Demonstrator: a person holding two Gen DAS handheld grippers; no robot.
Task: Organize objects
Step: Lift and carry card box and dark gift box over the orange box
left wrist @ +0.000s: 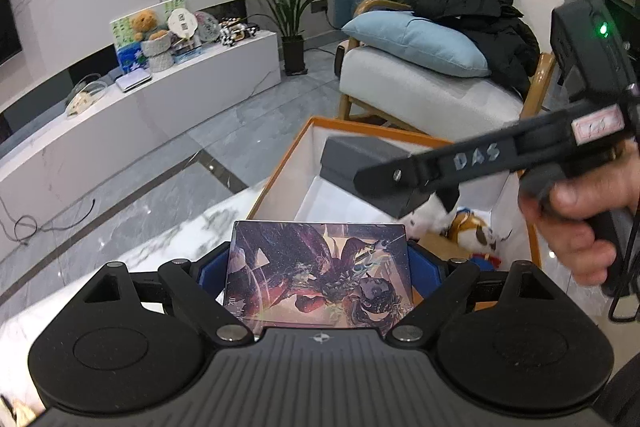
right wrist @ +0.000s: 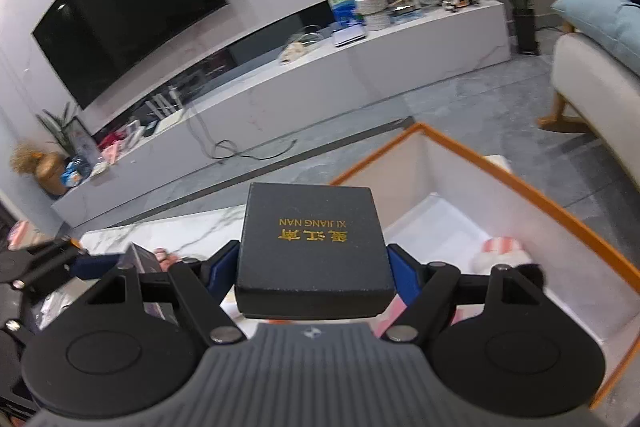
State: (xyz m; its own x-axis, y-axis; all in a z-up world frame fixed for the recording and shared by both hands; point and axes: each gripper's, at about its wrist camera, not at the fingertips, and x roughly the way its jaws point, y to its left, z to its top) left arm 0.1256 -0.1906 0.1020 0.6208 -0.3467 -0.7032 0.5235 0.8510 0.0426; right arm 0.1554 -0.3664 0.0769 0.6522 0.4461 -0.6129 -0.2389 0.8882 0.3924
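While held above the marble tabletop (right wrist: 168,233): two grippers, two boxes, one bin. Left gripper (left wrist: 319,267), blue pads pinching one flat square box with glossy printed artwork (left wrist: 320,273), near edge of the bin. Right gripper (right wrist: 314,267), likewise pinching one matte black cardboard box with gold lettering (right wrist: 314,243), poised over the bin's near-left corner; same box seen in the left view (left wrist: 368,163). One open rectangular storage bin (right wrist: 500,163), white smooth walls, orange rim, at right. Inside, soft plush toys, at least two: one white-and-black (left wrist: 432,213), one pink-striped (right wrist: 502,251).
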